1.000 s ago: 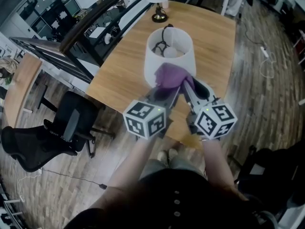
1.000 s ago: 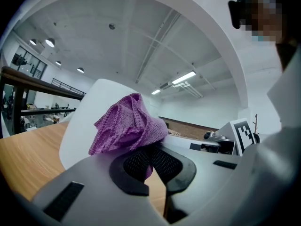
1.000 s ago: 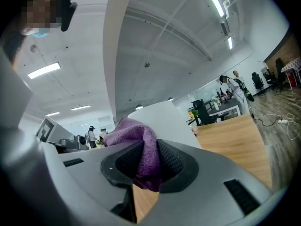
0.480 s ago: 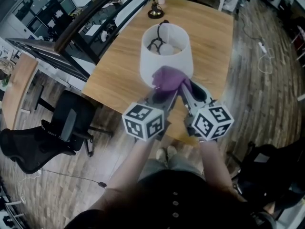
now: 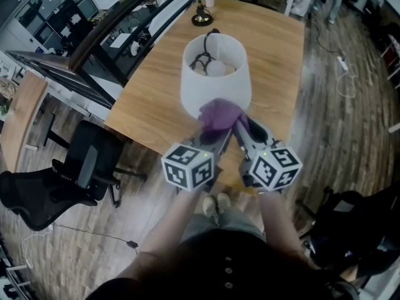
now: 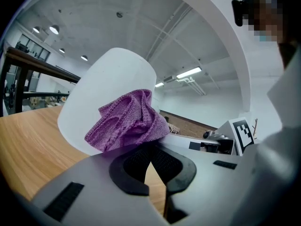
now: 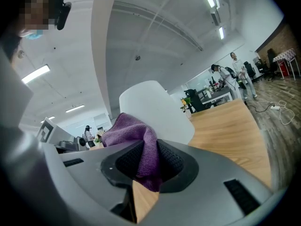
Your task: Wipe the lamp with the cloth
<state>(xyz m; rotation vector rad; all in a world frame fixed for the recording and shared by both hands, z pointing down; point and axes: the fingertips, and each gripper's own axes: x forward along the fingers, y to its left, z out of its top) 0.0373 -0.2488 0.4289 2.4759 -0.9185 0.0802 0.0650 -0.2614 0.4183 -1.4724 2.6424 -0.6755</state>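
Observation:
A white lamp shade (image 5: 215,74) stands upright on the wooden table (image 5: 156,99), its bulb showing through the open top. A crumpled purple cloth (image 5: 220,114) presses against the shade's near lower side. Both grippers hold it from below. My left gripper (image 5: 211,129) is shut on the cloth's lower edge, its marker cube nearest me. My right gripper (image 5: 240,127) is shut on a fold of cloth. The left gripper view shows the cloth (image 6: 127,121) bunched above the jaw tips (image 6: 149,149) against the shade (image 6: 108,88). In the right gripper view the cloth (image 7: 131,133) runs down between the pads of that gripper (image 7: 148,157).
A second small lamp with a brass base (image 5: 200,19) stands at the table's far edge. A black office chair (image 5: 69,180) sits on the floor to the left. Cables (image 5: 344,67) lie on the wood floor at the right. I stand at the table's near edge.
Both grippers and the cloth have slid a little down the near side of the shade, toward its lower rim. Their hold on the cloth is unchanged.

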